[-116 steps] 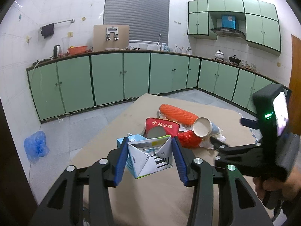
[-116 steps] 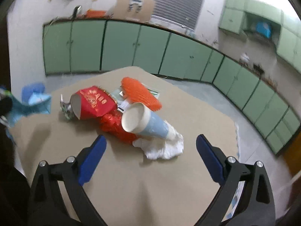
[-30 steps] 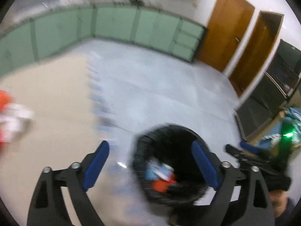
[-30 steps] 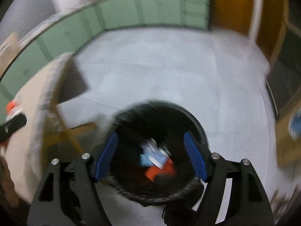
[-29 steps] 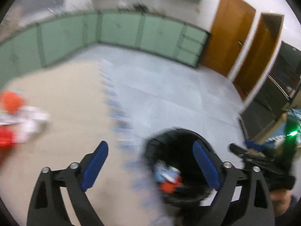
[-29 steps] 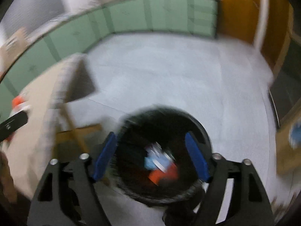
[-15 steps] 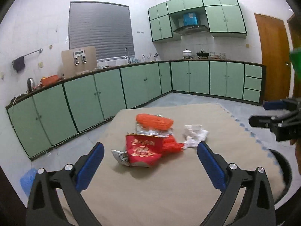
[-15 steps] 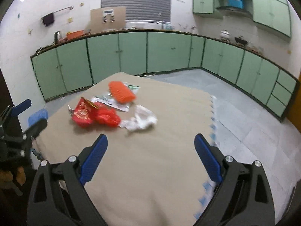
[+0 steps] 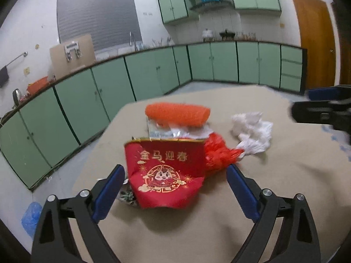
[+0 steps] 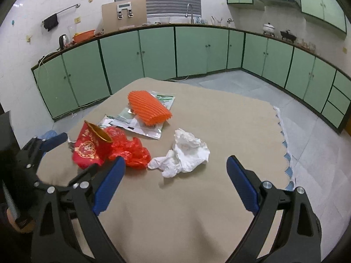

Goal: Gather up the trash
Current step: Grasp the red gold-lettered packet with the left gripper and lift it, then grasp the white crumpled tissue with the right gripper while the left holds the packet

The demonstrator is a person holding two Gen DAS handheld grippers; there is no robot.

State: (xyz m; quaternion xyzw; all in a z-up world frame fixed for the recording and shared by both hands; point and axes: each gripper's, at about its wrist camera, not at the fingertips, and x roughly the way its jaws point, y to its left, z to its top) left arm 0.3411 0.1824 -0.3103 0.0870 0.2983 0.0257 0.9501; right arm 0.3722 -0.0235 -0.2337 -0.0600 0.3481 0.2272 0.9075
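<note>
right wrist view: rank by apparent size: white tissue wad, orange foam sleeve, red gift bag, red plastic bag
Largest to smallest, as they look:
1. white tissue wad
2. orange foam sleeve and red gift bag: look alike, not ranked.
3. red plastic bag, partly hidden behind the gift bag.
The wad lies nearer the camera, so true sizes are unsure.

left gripper (image 9: 175, 188) jaws wide, right gripper (image 10: 175, 186) likewise

Black left gripper (image 9: 175, 188) frame, blue jaws, silver screws.

green cabinets (image 10: 158, 52), white tiled walls (image 10: 26, 17), grey floor (image 10: 252, 83)
</note>
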